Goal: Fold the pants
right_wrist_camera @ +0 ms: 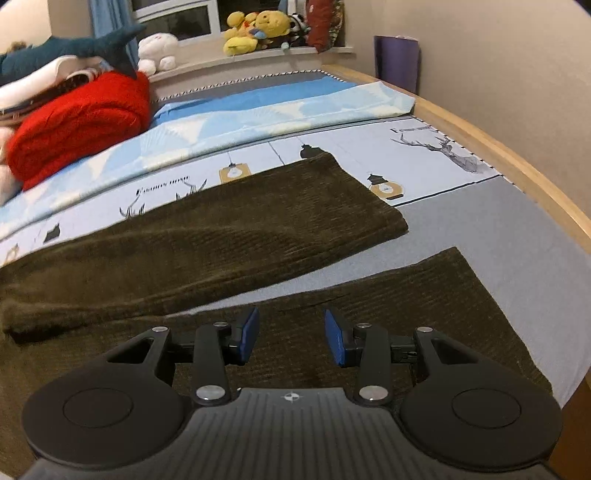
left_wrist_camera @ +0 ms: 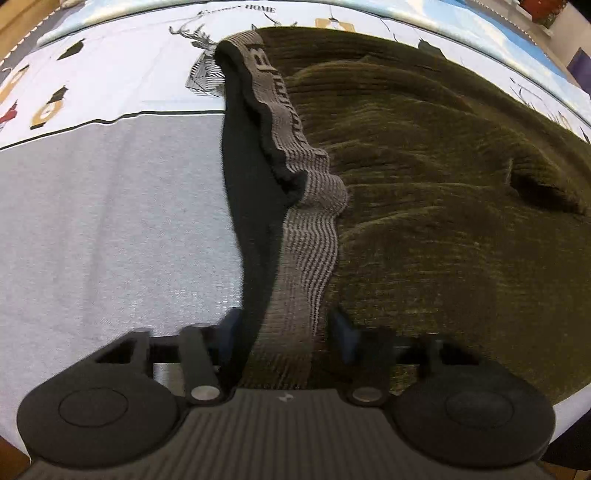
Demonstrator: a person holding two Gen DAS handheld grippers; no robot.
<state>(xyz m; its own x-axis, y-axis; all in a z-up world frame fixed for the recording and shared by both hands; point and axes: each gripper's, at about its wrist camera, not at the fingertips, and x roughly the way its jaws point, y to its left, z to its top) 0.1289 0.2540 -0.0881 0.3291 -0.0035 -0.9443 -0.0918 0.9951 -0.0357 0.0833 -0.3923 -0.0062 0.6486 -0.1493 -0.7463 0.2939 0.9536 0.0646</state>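
Note:
Dark olive corduroy pants (left_wrist_camera: 443, 184) lie spread on the bed. Their grey striped waistband (left_wrist_camera: 306, 236), with a black lining, runs from the far edge down between the fingers of my left gripper (left_wrist_camera: 284, 328). The blue pads (left_wrist_camera: 341, 326) look blurred and stand on either side of the band with a slight gap, so this gripper is open. In the right wrist view both pant legs stretch away: the far leg (right_wrist_camera: 229, 229) and the near leg (right_wrist_camera: 424, 295). My right gripper (right_wrist_camera: 291, 334) hovers open just above the near leg, with nothing between its pads.
The bed sheet (right_wrist_camera: 480, 229) is grey with a lantern and deer print. A red folded blanket (right_wrist_camera: 81, 122) and soft toys (right_wrist_camera: 258, 29) sit at the far end. A wooden bed frame (right_wrist_camera: 517, 162) and a wall border the right side.

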